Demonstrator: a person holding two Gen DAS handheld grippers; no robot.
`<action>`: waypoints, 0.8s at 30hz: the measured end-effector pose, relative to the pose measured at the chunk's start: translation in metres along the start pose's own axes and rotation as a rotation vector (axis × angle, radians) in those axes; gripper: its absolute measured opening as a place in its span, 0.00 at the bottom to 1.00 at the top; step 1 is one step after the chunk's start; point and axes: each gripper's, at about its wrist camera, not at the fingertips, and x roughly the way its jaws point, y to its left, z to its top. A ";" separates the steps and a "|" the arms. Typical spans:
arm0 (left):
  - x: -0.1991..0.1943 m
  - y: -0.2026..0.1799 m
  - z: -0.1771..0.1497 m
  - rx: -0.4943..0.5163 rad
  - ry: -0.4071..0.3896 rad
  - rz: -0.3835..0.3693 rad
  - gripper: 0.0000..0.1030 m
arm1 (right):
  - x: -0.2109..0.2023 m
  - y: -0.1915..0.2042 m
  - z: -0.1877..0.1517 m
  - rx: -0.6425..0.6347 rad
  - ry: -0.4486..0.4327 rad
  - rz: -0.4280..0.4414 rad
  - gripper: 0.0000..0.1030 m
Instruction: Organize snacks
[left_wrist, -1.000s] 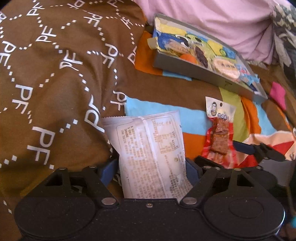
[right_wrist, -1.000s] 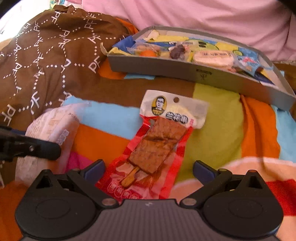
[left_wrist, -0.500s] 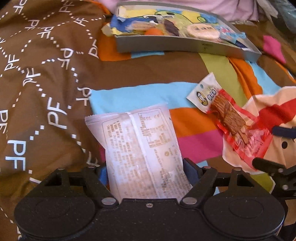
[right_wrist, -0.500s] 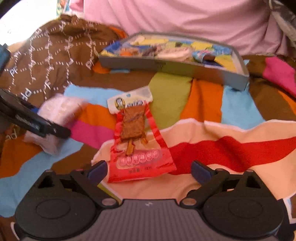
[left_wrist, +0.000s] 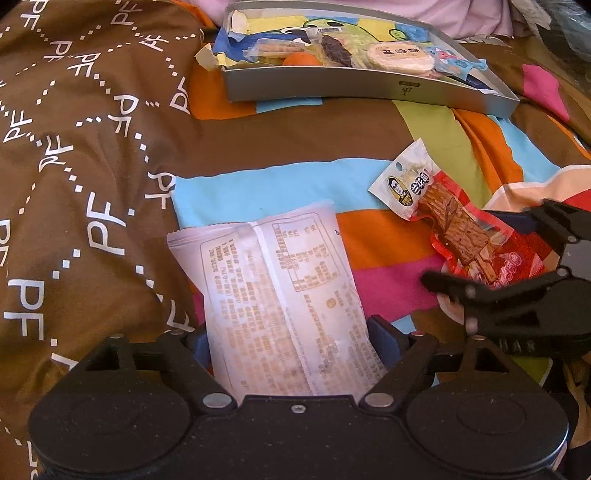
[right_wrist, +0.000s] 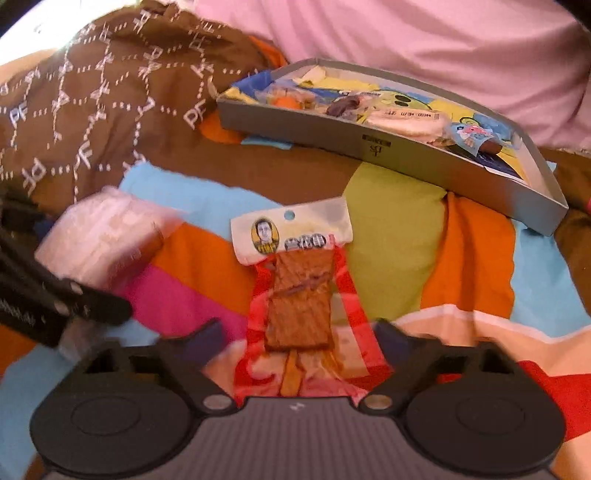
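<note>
Printed text on the white snack packet (left_wrist: 280, 295) can be made out only from the left wrist view, where the left gripper (left_wrist: 291, 343) has its jaws closed against the packet's two sides near its lower end; from the right wrist view the same packet (right_wrist: 99, 240) is a pale blur at the left edge. That right view looks straight down the red skewer snack packet (right_wrist: 299, 295), whose lower half lies between the wide-spread jaws of the right gripper (right_wrist: 295, 339) with neither finger touching it. Left view shows this gripper (left_wrist: 517, 258) from the side, straddling the red packet (left_wrist: 454, 221). Beyond both, a grey tray (left_wrist: 369, 86) already holds several snacks. Everything rests on a bedspread (left_wrist: 369, 254) of bright colour blocks, beside a brown cloth (left_wrist: 74, 147) printed with white letters, and pink bedding (right_wrist: 406, 37) lies behind the tray.
</note>
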 end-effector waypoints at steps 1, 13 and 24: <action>-0.001 0.000 -0.001 -0.002 -0.005 -0.001 0.80 | -0.001 0.001 0.000 0.011 -0.003 0.003 0.72; -0.021 -0.012 -0.021 -0.016 -0.006 -0.077 0.73 | -0.052 0.014 -0.028 0.037 0.009 0.032 0.52; -0.035 -0.035 -0.040 -0.029 0.025 -0.130 0.73 | -0.073 0.003 -0.052 0.146 0.034 0.050 0.65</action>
